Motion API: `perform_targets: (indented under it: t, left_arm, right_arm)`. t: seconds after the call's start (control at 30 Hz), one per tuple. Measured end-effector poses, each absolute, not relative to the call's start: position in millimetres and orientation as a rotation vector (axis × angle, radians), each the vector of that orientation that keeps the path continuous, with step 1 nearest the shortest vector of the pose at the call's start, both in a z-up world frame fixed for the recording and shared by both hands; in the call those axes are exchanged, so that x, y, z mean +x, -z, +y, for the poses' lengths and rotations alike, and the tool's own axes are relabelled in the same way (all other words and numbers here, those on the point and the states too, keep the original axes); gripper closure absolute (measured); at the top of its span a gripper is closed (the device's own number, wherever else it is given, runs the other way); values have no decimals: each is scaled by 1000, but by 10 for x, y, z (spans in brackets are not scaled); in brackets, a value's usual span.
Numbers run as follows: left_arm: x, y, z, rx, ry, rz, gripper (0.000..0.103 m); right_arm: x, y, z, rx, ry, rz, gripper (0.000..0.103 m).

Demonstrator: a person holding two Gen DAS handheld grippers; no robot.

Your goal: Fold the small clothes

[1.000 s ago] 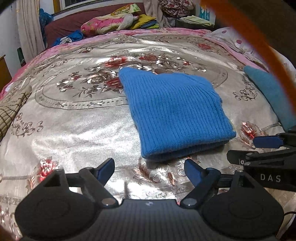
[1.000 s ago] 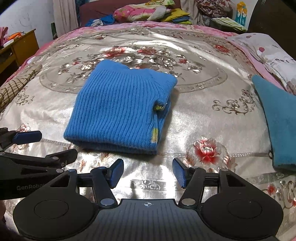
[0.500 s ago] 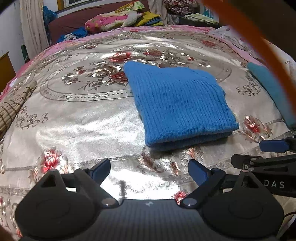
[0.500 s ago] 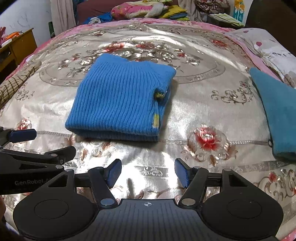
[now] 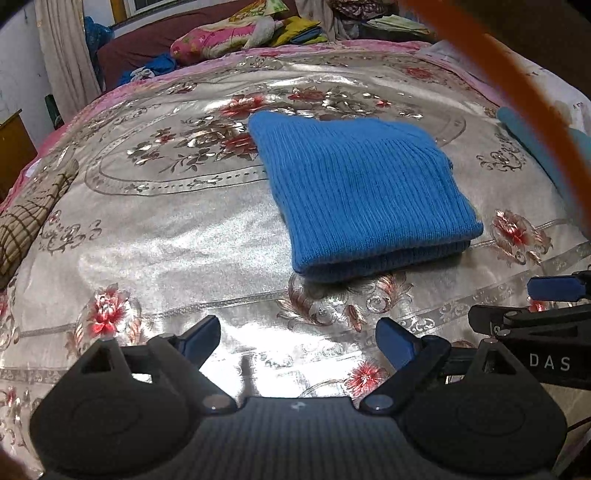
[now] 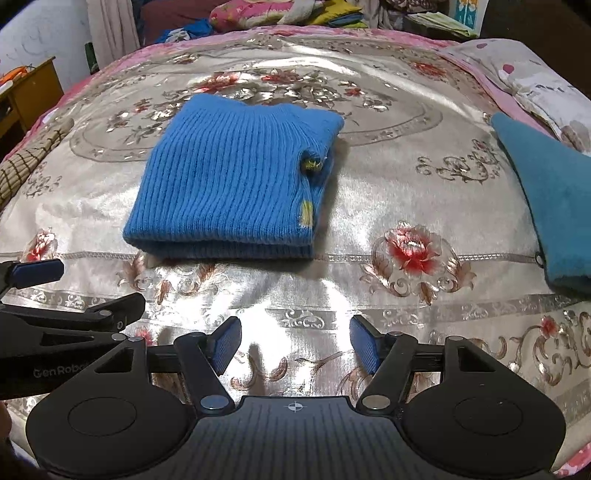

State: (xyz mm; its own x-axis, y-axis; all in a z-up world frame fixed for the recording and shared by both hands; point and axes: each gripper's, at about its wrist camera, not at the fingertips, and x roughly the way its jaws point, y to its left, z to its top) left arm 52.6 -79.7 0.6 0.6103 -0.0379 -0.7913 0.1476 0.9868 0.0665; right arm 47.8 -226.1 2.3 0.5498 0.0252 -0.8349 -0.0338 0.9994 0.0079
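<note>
1. Left gripper point(image 5: 297, 343) spread wide, nothing between its blue pads, poised over bare bedspread point(image 5: 155, 236) near the bed's front edge; jaws opened further within the last second.
2. Right gripper point(image 6: 295, 343) moderately open and likewise empty, just beside the left one, its jaws also lately widened.
3. Folded blue sweater point(image 6: 229, 184) lying flat toward the middle of the bed, clear of both grippers, layered fold edge facing the front.
4. Likely slip: snagging only the top knit layer on a fresh pinch, pulling the fold apart; slick satin cover apt to let the bundle slide if pushed.
5. Teal cloth point(image 6: 554, 206) close to the bed's right edge, checked cloth point(image 5: 26, 225) at the left edge; both liable to be dragged by a wide sweep.
6. Open bedspread all round the sweater; pile of bedding point(image 5: 236, 35) well back at the far edge.
</note>
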Motion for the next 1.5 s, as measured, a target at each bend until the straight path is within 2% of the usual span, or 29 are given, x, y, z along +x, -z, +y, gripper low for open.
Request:
perform_targets:
  t: [1.5]
  left_arm:
    - [507,1,-767,82,124,927,7]
  right_arm:
    - [484,16,-2245,-20,-14,1017,38]
